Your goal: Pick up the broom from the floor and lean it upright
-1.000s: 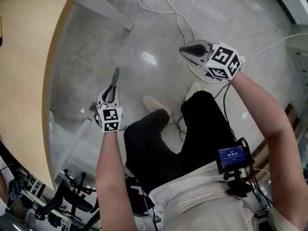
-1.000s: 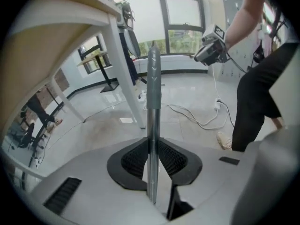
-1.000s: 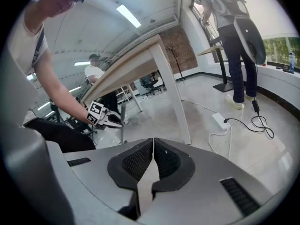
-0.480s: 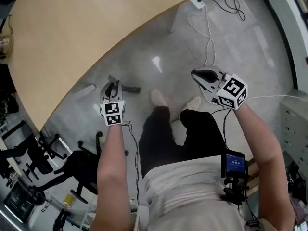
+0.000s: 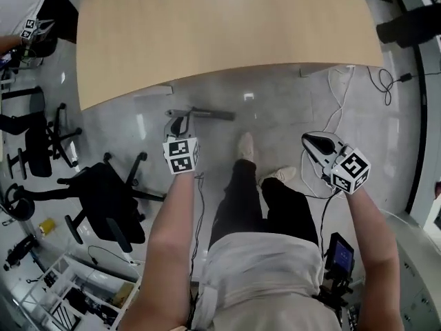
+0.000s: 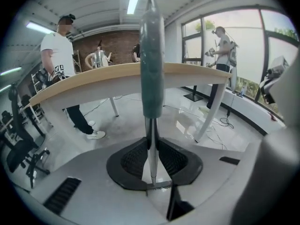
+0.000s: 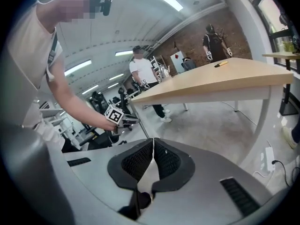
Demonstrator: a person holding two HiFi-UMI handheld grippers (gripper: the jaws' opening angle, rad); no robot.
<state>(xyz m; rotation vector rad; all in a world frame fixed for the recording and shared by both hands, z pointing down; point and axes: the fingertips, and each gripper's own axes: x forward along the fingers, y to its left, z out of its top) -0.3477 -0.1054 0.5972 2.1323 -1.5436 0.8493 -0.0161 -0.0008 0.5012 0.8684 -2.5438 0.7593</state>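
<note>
Nearest the person, the left gripper (image 5: 176, 124) is clenched on the broom (image 5: 213, 114). Its pads pinch the thin metal shaft just below the grey-green grip sleeve, which juts out past the jaws. The right gripper (image 5: 311, 141) is clenched on nothing, pads together, held well apart on the other side of the person's legs. So the pick-up looks done, at least for the handle end, which is clear of the floor (image 5: 289, 105). The brush end shows in no view, so I cannot tell whether it has left the ground. Leaning the broom upright is not yet done, and no support for it is evident; a white table leg (image 6: 212, 109) seems the nearest candidate. Around the feet are the person's pale shoes (image 5: 246, 145) just below the handle, white cables (image 5: 331, 92) looping over the floor beside the right gripper, and a black office chair (image 5: 103, 192) close on the left. Any of these could catch the broom as it swings. Beyond lies the wide wooden table (image 5: 227, 26), whose edge stands in front of the handle tip, with another person (image 5: 31, 9) at its far left corner.
</note>
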